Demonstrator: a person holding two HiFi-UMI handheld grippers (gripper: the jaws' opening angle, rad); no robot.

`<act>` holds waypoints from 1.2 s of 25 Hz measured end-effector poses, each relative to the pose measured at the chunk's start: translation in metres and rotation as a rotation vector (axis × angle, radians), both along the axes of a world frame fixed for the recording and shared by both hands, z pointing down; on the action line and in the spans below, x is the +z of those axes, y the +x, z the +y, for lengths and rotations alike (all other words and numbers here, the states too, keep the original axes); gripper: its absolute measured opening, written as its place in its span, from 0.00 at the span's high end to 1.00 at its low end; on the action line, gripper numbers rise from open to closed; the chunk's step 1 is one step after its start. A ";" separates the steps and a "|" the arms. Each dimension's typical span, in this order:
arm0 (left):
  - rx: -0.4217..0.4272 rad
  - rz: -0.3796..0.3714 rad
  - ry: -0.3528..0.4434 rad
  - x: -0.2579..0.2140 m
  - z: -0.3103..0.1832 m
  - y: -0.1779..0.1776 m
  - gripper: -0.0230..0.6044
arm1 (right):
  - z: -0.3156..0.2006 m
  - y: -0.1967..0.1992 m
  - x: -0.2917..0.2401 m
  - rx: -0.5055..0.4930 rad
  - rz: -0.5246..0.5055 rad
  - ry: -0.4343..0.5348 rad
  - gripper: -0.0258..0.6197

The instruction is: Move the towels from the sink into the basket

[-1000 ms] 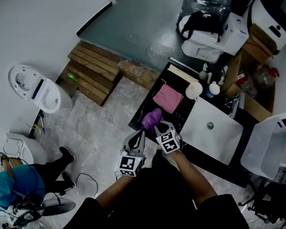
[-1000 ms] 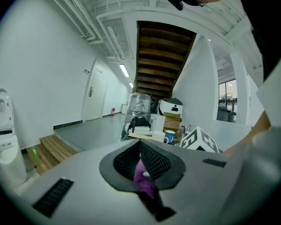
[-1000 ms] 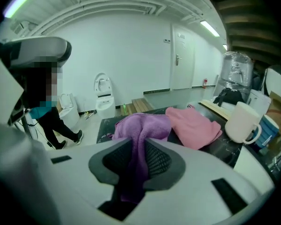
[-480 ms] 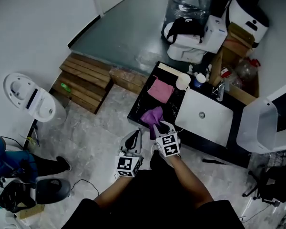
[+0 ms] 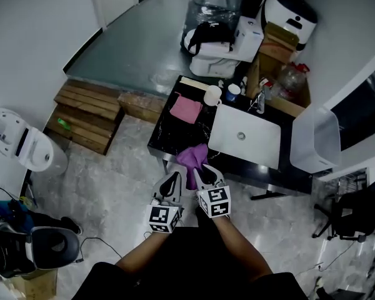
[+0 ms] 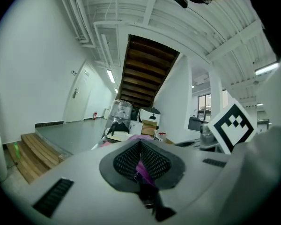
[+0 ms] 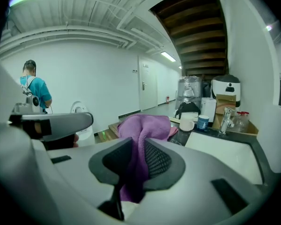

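A purple towel (image 5: 192,160) hangs in the air just before the front edge of the black counter (image 5: 162,136), left of the white sink (image 5: 247,136). My right gripper (image 5: 203,175) is shut on it; in the right gripper view the purple towel (image 7: 143,125) bunches up between the pads (image 7: 157,161). My left gripper (image 5: 172,181) is close beside it, shut on a thin fold of the purple towel (image 6: 141,170). A pink towel (image 5: 186,108) lies flat on the counter's far left. The sink basin looks bare.
A white cup (image 5: 212,95), a blue-lidded pot (image 5: 232,91) and the tap (image 5: 260,102) stand behind the sink. A tall white bin (image 5: 315,139) is right of the counter. Wooden steps (image 5: 84,114) and a toilet (image 5: 19,144) lie to the left. A person (image 7: 35,90) stands far off.
Both grippers have lifted and drawn back from the counter with the purple towel. The left gripper has closed in beside the right one and now pinches the towel too.
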State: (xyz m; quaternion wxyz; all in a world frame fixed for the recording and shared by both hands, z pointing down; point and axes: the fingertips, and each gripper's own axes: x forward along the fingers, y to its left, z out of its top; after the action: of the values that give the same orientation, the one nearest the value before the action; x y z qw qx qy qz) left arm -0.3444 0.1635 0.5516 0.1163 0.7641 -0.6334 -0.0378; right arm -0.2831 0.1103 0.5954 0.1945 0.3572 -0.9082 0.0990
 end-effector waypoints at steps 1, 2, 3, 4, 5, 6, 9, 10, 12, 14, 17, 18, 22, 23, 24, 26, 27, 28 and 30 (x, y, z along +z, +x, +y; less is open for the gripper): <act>0.015 0.001 -0.003 0.000 0.001 0.007 0.94 | 0.004 0.008 -0.004 0.018 -0.011 0.002 0.82; 0.032 -0.002 -0.003 -0.001 0.002 0.015 0.94 | 0.007 0.017 -0.006 0.037 -0.024 0.003 0.82; 0.052 -0.008 0.001 -0.004 0.002 0.024 0.94 | 0.009 0.027 -0.008 0.058 -0.036 0.003 0.82; 0.073 -0.017 0.008 -0.006 0.002 0.033 0.94 | 0.011 0.037 -0.009 0.080 -0.044 0.004 0.82; 0.094 -0.025 0.015 -0.008 0.001 0.042 0.94 | 0.011 0.048 -0.010 0.101 -0.049 0.009 0.82; 0.115 -0.033 0.022 -0.010 -0.002 0.052 0.94 | 0.011 0.059 -0.011 0.121 -0.053 0.015 0.82; 0.177 -0.047 0.033 -0.014 -0.012 0.087 0.94 | 0.008 0.095 -0.017 0.182 -0.064 0.031 0.82; 0.199 -0.051 0.036 -0.017 -0.015 0.100 0.94 | 0.007 0.108 -0.020 0.203 -0.068 0.035 0.82; 0.244 -0.064 0.044 -0.023 -0.020 0.128 0.94 | 0.006 0.135 -0.026 0.243 -0.075 0.042 0.82; 0.281 -0.078 0.047 -0.029 -0.023 0.155 0.94 | 0.006 0.164 -0.030 0.279 -0.077 0.047 0.82; 0.329 -0.092 0.046 -0.031 -0.028 0.200 0.94 | 0.007 0.215 -0.034 0.347 -0.088 0.058 0.82; 0.348 -0.095 0.047 -0.031 -0.030 0.215 0.94 | 0.008 0.231 -0.036 0.370 -0.092 0.064 0.82; 0.413 -0.102 0.048 -0.034 -0.034 0.276 0.94 | 0.011 0.287 -0.044 0.428 -0.100 0.082 0.82; 0.423 -0.104 0.049 -0.036 -0.035 0.292 0.94 | 0.011 0.300 -0.047 0.437 -0.106 0.083 0.82; 0.431 -0.106 0.052 -0.038 -0.036 0.307 0.94 | 0.011 0.314 -0.050 0.447 -0.116 0.084 0.82; 0.445 -0.109 0.063 -0.042 -0.039 0.338 0.94 | 0.010 0.342 -0.058 0.465 -0.140 0.092 0.82; 0.454 -0.111 0.071 -0.046 -0.041 0.353 0.94 | 0.008 0.355 -0.063 0.474 -0.148 0.101 0.82; 0.463 -0.115 0.079 -0.049 -0.043 0.368 0.94 | 0.006 0.368 -0.067 0.483 -0.151 0.109 0.82; 0.473 -0.123 0.091 -0.053 -0.047 0.395 0.94 | 0.002 0.394 -0.070 0.498 -0.149 0.122 0.82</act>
State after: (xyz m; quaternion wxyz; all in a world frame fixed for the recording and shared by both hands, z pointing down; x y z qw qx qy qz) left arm 0.0501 0.1168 0.4984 0.0487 0.8964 -0.4405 0.0085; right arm 0.1112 0.1122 0.5251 0.0746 0.5726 -0.8083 0.1148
